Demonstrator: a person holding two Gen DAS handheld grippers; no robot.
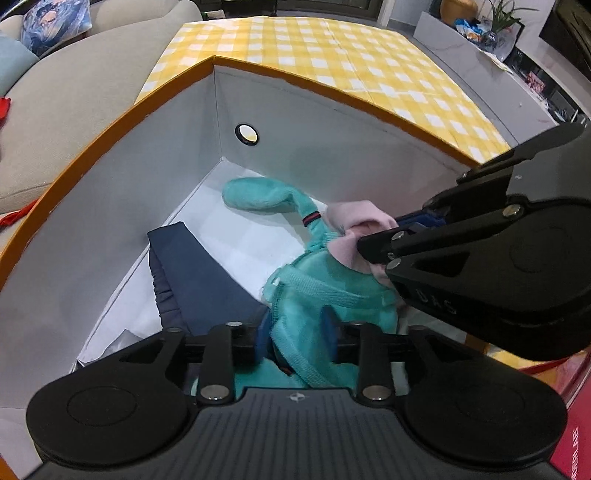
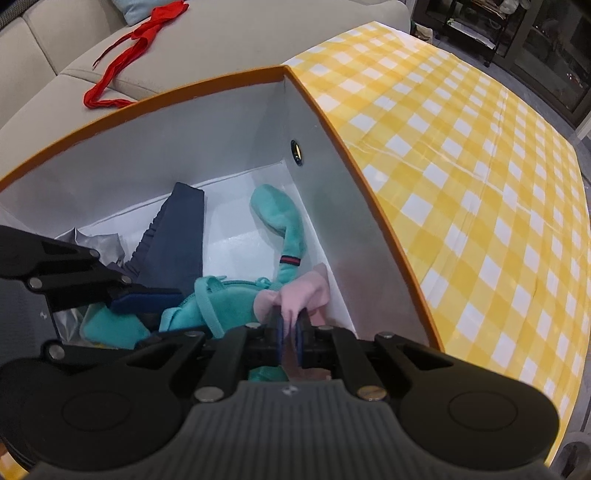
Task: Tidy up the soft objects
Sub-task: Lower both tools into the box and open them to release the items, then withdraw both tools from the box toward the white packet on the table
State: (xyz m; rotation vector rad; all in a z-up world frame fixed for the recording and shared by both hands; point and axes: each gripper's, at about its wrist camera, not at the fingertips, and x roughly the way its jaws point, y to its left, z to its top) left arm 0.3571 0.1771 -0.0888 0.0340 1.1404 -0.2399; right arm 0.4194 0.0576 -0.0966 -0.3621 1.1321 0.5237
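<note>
An orange-rimmed box (image 1: 122, 114) with white walls holds soft items; it also shows in the right wrist view (image 2: 207, 79). A teal sock (image 1: 266, 194) (image 2: 284, 218) and a folded navy cloth (image 1: 199, 273) (image 2: 181, 236) lie inside. My left gripper (image 1: 295, 332) is open around a teal garment (image 1: 314, 295) (image 2: 218, 302). My right gripper (image 2: 290, 325) is shut on a pink cloth (image 2: 295, 295) low in the box, and it shows at the right of the left wrist view (image 1: 384, 240), with the pink cloth (image 1: 354, 218) in its jaws.
The box stands on a table with a yellow checked cloth (image 1: 332, 48) (image 2: 480, 166). A beige sofa (image 1: 74, 81) lies beyond, with a red ribbon (image 2: 129, 55) on it. A grommet hole (image 1: 246, 133) is in the box wall. A counter with clutter (image 1: 480, 33) stands far right.
</note>
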